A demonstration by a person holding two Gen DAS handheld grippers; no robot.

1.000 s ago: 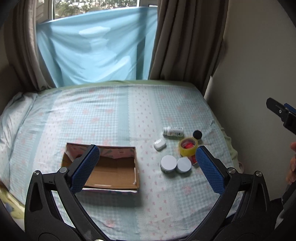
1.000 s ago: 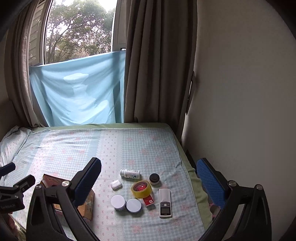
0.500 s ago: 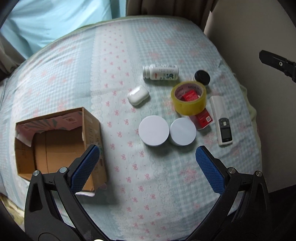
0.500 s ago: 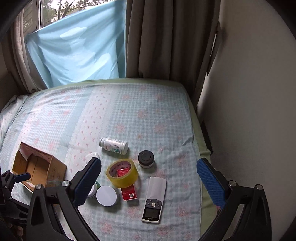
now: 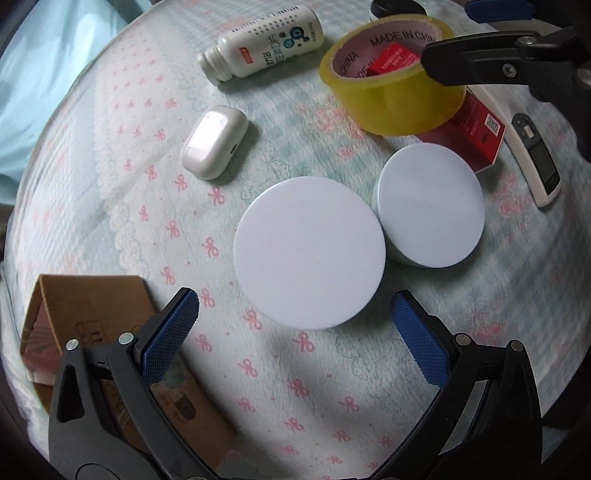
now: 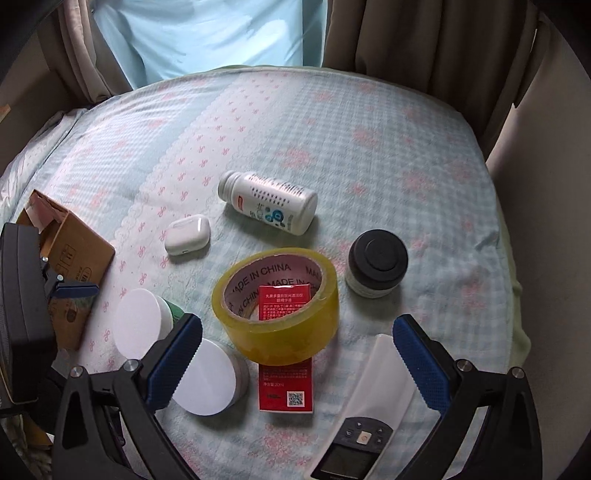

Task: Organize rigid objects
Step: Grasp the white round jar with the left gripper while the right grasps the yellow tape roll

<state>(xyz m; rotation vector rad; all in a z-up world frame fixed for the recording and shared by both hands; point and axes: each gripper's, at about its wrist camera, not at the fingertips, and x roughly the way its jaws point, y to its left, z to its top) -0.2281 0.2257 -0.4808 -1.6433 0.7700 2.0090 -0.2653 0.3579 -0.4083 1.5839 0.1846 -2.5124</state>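
Observation:
Several small objects lie on the bed. My left gripper (image 5: 295, 325) is open and empty, low over a white round lid (image 5: 308, 251), with a second round tin (image 5: 430, 205) beside it. My right gripper (image 6: 295, 350) is open and empty, just over the yellow tape roll (image 6: 277, 306), which rests on a red box (image 6: 286, 384). A white remote (image 6: 369, 402) lies under its right finger. A white bottle (image 6: 269, 201), an earbud case (image 6: 187, 234) and a black-lidded jar (image 6: 377, 267) lie further off. A cardboard box (image 5: 85, 317) stands at the left.
The bed's right edge (image 6: 517, 295) meets a wall. Brown curtains (image 6: 424, 44) and a light blue cloth (image 6: 214, 33) hang at the bed's far end. The right gripper's arm (image 5: 498, 70) crosses above the tape in the left wrist view.
Both grippers have dropped from high above the bed down close to the objects. The left now hovers over the round lids, the right over the tape roll. Both stayed open.

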